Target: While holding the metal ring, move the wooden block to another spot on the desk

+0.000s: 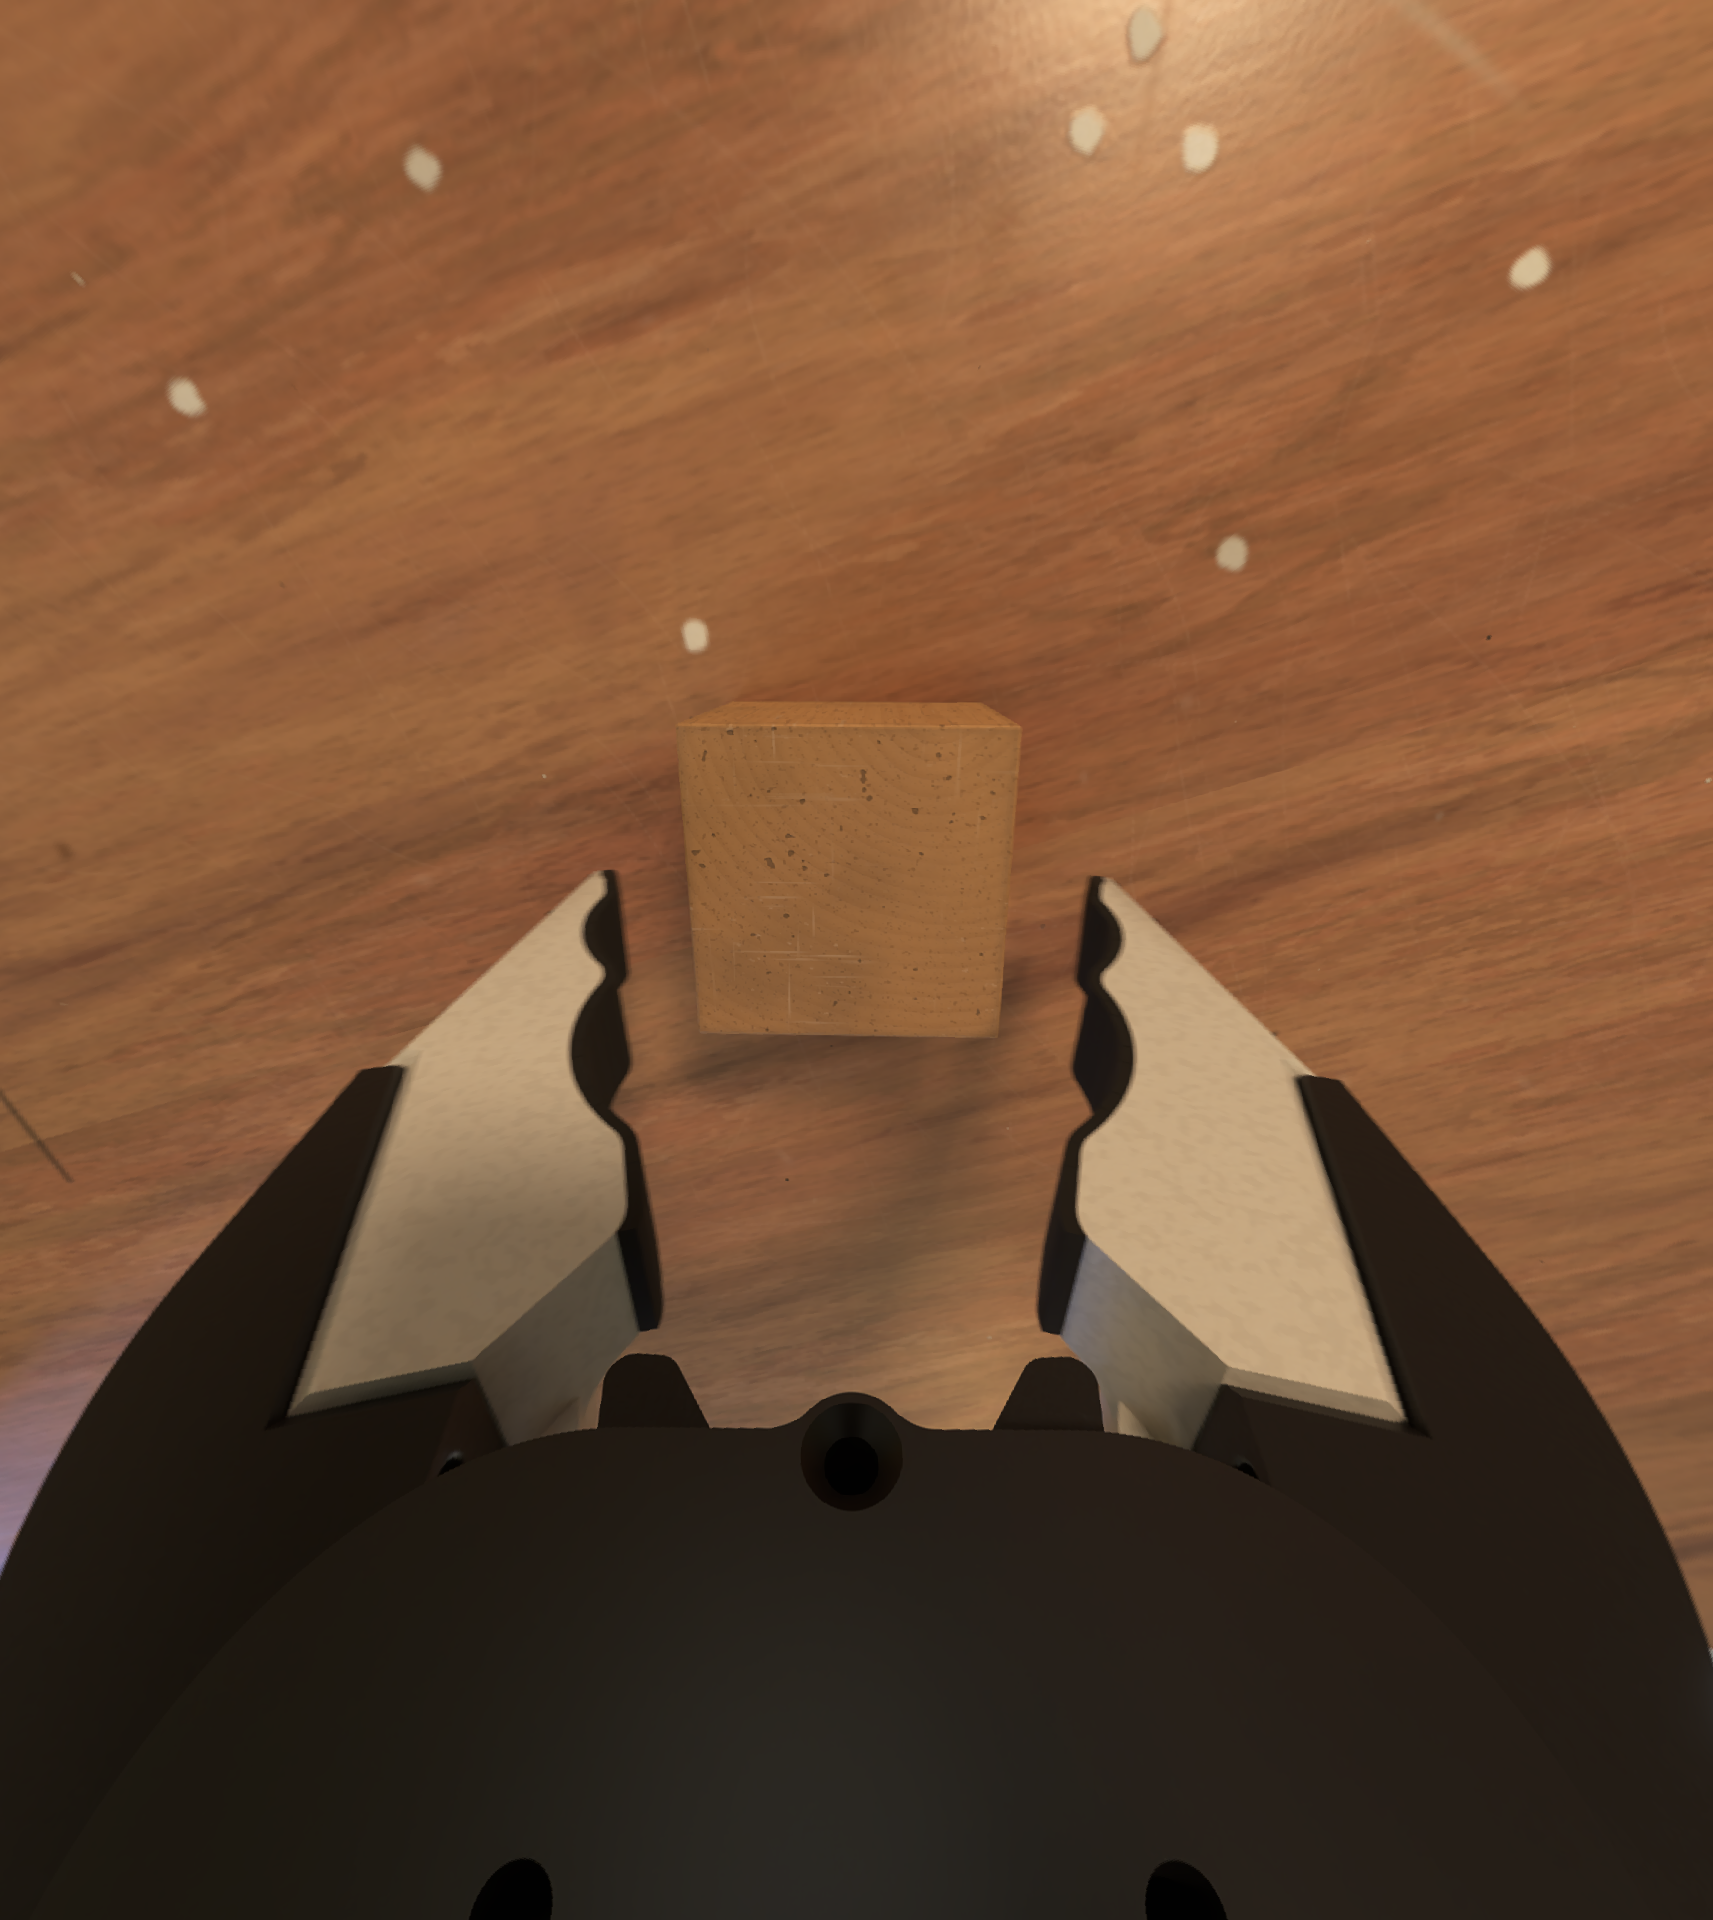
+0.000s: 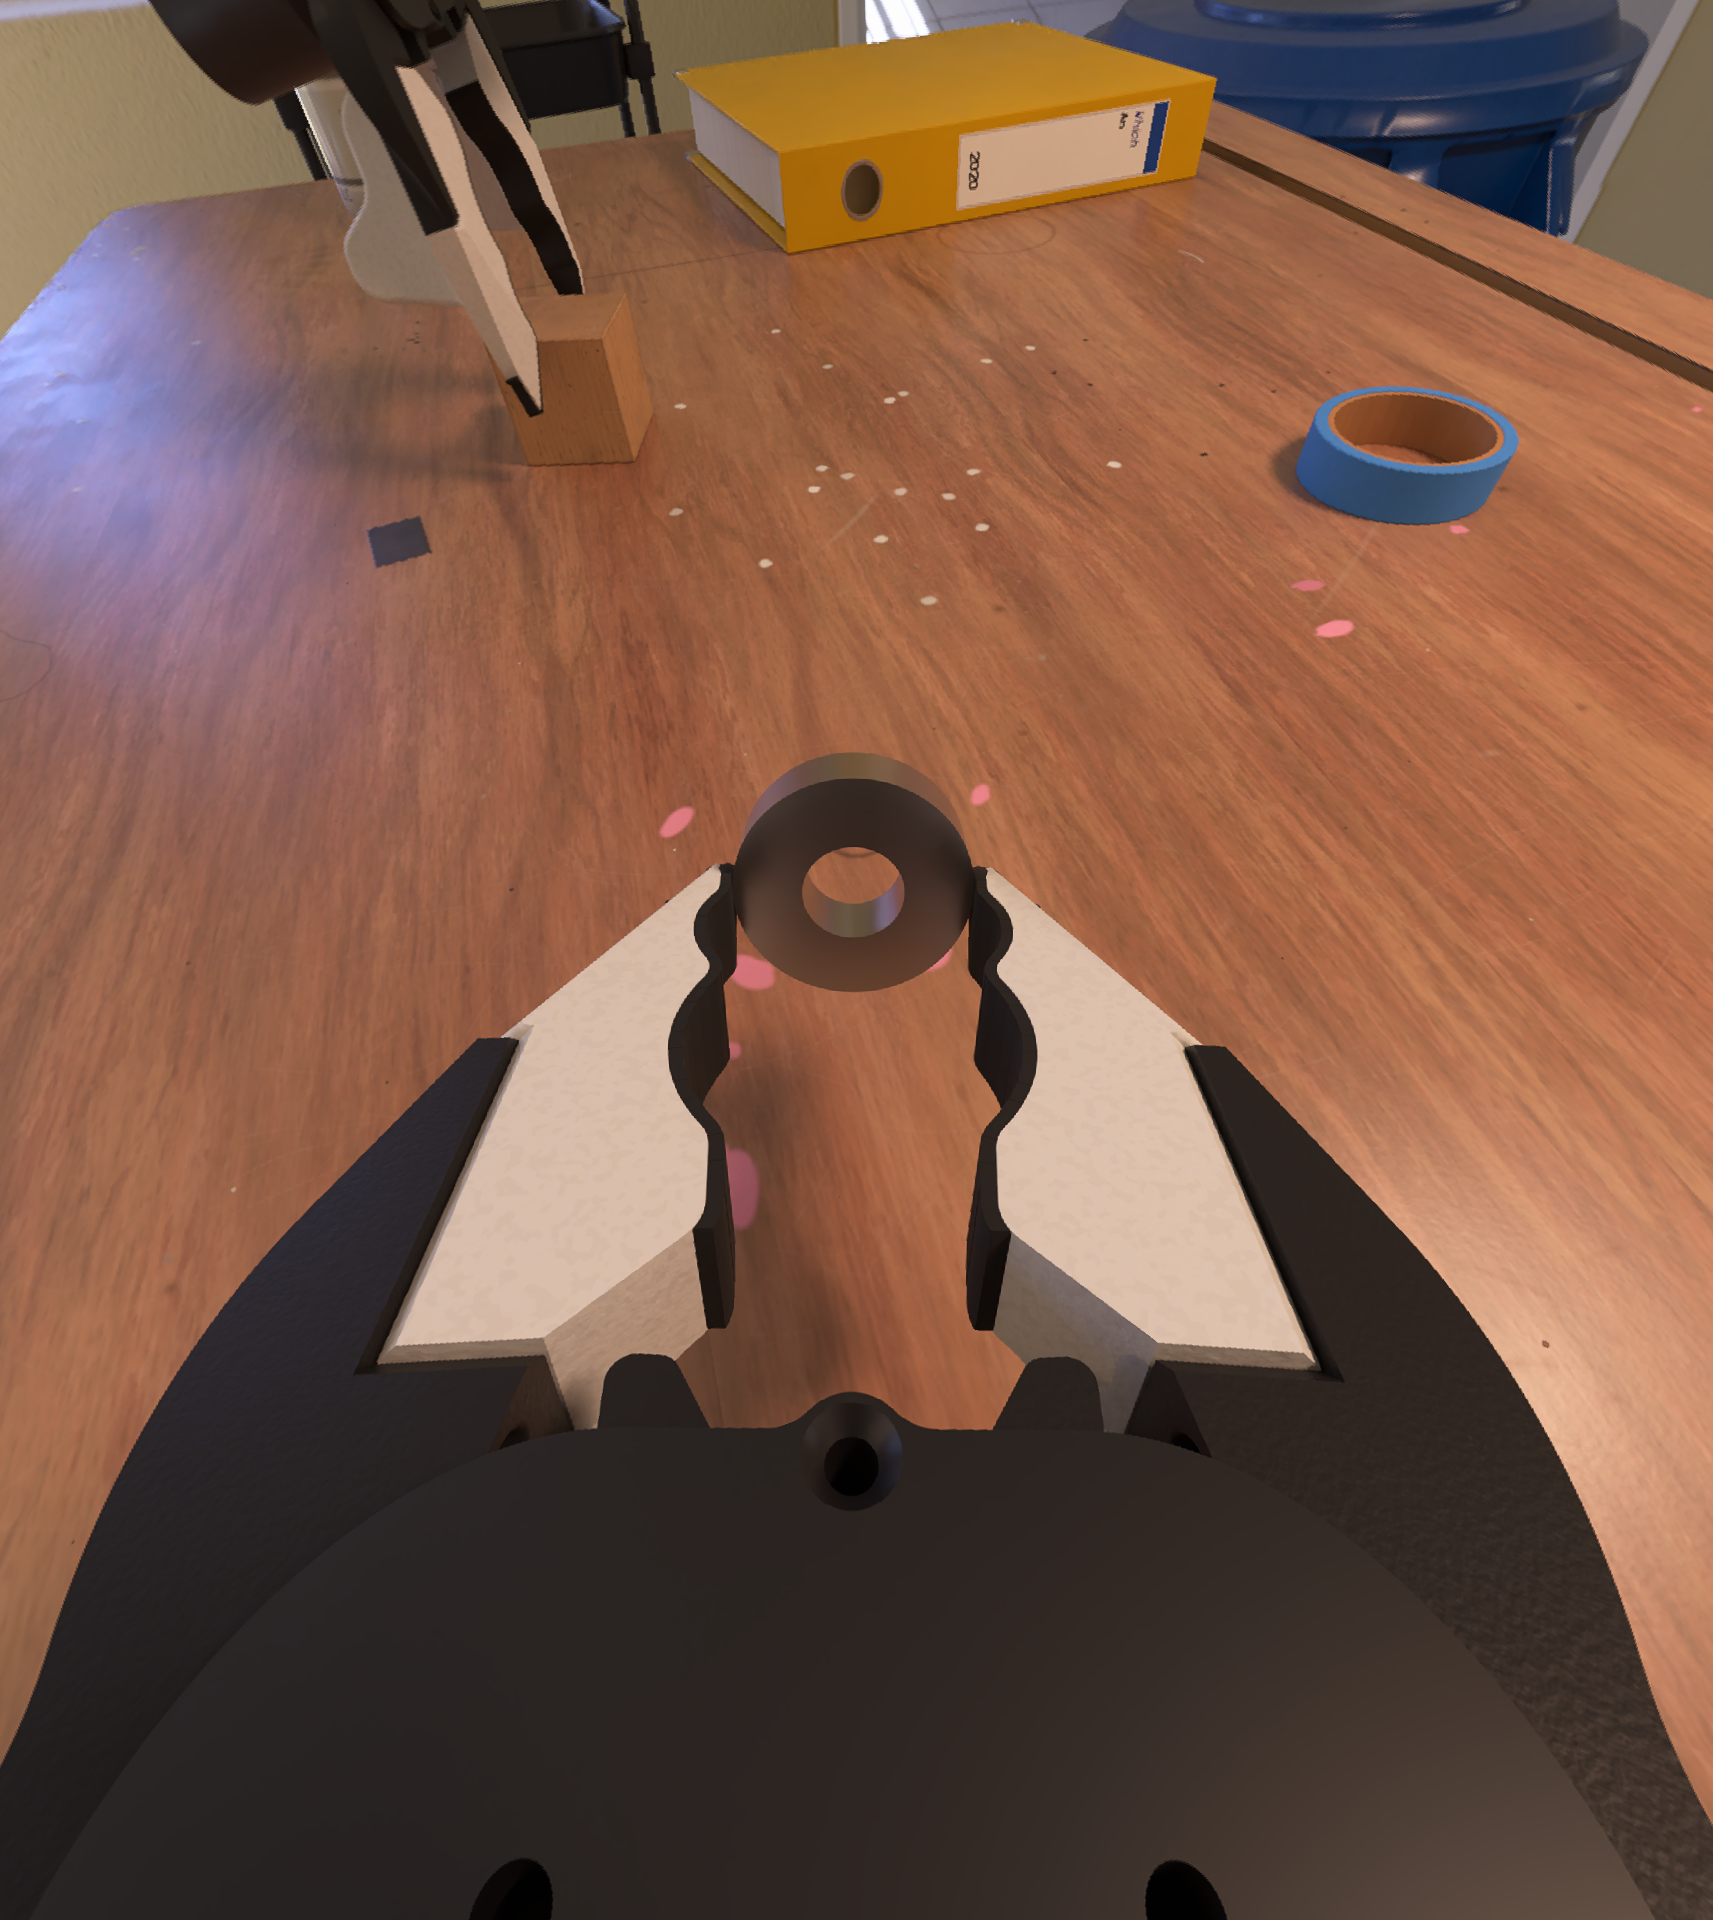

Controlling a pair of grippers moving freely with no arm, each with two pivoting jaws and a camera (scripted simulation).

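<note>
The wooden block (image 1: 847, 873) stands on the brown desk (image 1: 312, 623). My left gripper (image 1: 852, 881) is open, with one finger on each side of the block and a small gap at each side. The right wrist view shows the block (image 2: 592, 405) at the far left of the desk, with the left gripper (image 2: 551, 343) reaching down over it. My right gripper (image 2: 852, 871) is shut on the dark metal ring (image 2: 935, 935), gripped at the fingertips and held above the desk (image 2: 935, 675), its hole facing the camera.
A yellow binder (image 2: 945, 125) lies at the far edge of the desk. A blue tape roll (image 2: 1408, 452) lies at the right. A blue bin (image 2: 1403, 83) stands beyond the desk. A small dark square (image 2: 399, 540) lies near the block.
</note>
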